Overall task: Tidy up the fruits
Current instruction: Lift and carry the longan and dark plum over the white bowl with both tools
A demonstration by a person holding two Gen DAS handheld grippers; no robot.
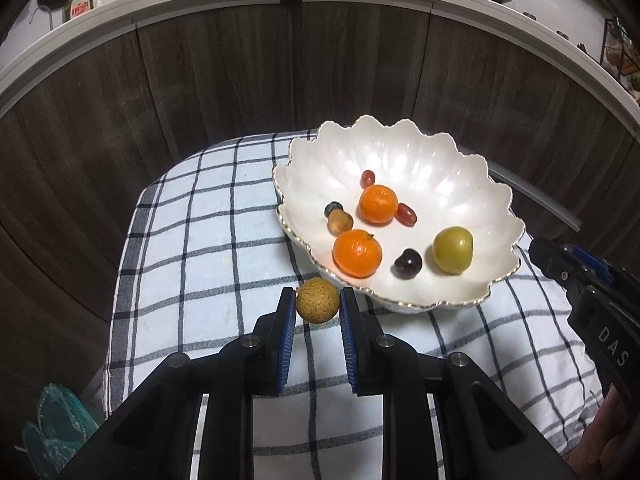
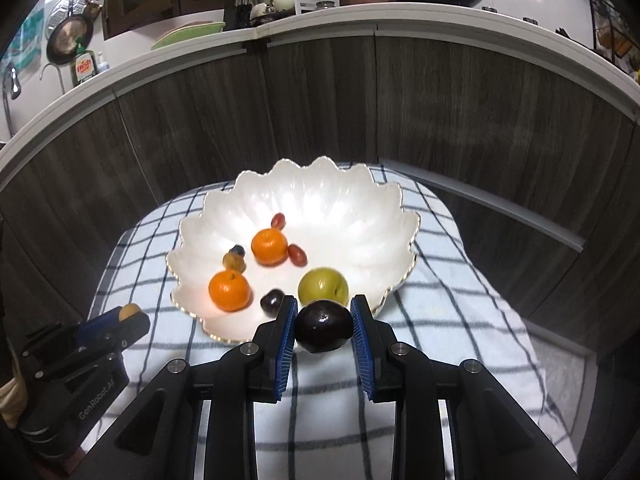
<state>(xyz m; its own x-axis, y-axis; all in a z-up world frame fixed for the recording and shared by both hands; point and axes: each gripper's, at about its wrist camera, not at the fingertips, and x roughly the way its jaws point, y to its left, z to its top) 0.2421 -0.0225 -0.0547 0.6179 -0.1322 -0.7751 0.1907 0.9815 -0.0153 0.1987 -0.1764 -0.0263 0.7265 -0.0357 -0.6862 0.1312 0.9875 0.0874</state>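
A white scalloped bowl (image 1: 420,160) stands on a checked cloth (image 1: 208,240). It holds two mandarins (image 1: 357,253), a green plum (image 1: 453,249), a dark cherry (image 1: 408,263), two red grapes (image 1: 407,214), a blueberry and a small brown fruit. My left gripper (image 1: 318,300) is shut on a speckled tan longan (image 1: 318,300) just outside the bowl's near left rim. My right gripper (image 2: 324,320) is shut on a dark purple plum (image 2: 324,326) above the bowl's (image 2: 320,196) near rim. The left gripper also shows in the right wrist view (image 2: 128,316).
Dark wood cabinet fronts (image 1: 280,72) curve behind the clothed table. A white counter (image 2: 400,12) above carries a wok, a teapot, plates and a dish soap bottle. A green mesh bag (image 1: 60,428) lies low at the left.
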